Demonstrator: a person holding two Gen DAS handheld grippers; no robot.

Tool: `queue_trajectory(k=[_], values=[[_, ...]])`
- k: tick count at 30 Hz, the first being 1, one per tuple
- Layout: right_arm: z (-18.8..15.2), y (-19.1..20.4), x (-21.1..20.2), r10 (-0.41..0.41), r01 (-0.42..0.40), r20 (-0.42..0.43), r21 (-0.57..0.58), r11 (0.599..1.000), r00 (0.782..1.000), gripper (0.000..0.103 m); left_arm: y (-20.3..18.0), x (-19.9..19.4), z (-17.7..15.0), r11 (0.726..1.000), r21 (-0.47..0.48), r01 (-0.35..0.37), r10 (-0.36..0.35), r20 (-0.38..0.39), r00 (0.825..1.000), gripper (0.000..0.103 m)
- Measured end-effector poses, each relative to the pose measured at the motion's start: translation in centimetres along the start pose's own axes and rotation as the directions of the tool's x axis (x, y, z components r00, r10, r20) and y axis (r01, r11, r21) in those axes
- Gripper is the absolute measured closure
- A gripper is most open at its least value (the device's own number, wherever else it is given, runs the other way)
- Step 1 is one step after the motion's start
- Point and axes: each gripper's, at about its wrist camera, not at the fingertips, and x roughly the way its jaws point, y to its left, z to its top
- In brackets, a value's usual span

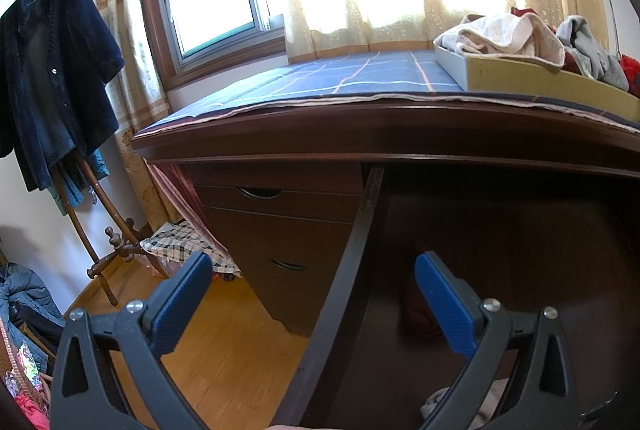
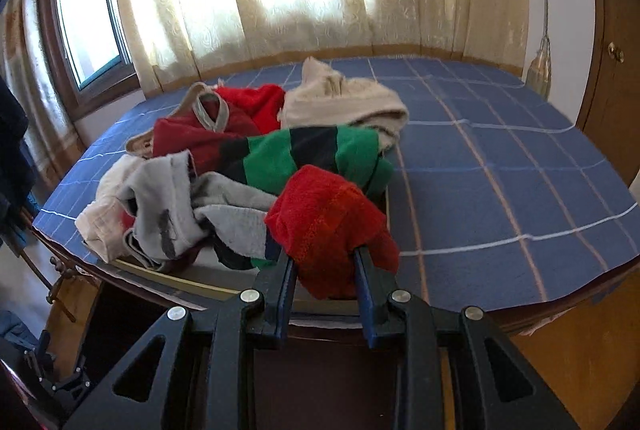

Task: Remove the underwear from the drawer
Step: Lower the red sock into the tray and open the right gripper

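Here the right gripper (image 2: 326, 270) pinched a red underwear (image 2: 328, 222) between its closed jaws, holding it over the near edge of the tray (image 2: 168, 276) of heaped garments, at about six o'clock of the pile, presumably to add it there. The fabric looked fleecy, bunched, and drooped below the pads. The left gripper (image 1: 314, 294) stood open and empty, straddling the side rail of the pulled-out drawer (image 1: 344, 290), apparently waiting.
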Motion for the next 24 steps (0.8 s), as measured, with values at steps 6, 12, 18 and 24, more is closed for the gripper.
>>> queue_trajectory(k=[6,12,18,24], values=[[-0.3,0.2,1.2,-0.01,0.009,-0.031,-0.02,1.0,0.999,0.073,0.0,0.0,0.0,1.0,0.001,0.0,0.0,0.0,1.0,0.0],[-0.4,0.6,1.2,-0.013,0.012,-0.028,-0.03,0.999,1.0,0.072,-0.1,0.0,-0.1,1.0,0.003,-0.002,0.002,0.003,1.0,0.0],[-0.5,0.0,0.4,0.102,-0.102,-0.033,-0.003,0.995,0.994,0.049,0.0,0.0,0.0,1.0,0.004,-0.004,0.004,0.005,1.0,0.0],[-2.5,0.1,-2.4,0.153,-0.153,0.01,0.044,0.987,0.988,0.038,-0.1,0.0,-0.1,1.0,0.003,-0.004,0.004,0.005,1.0,0.0]])
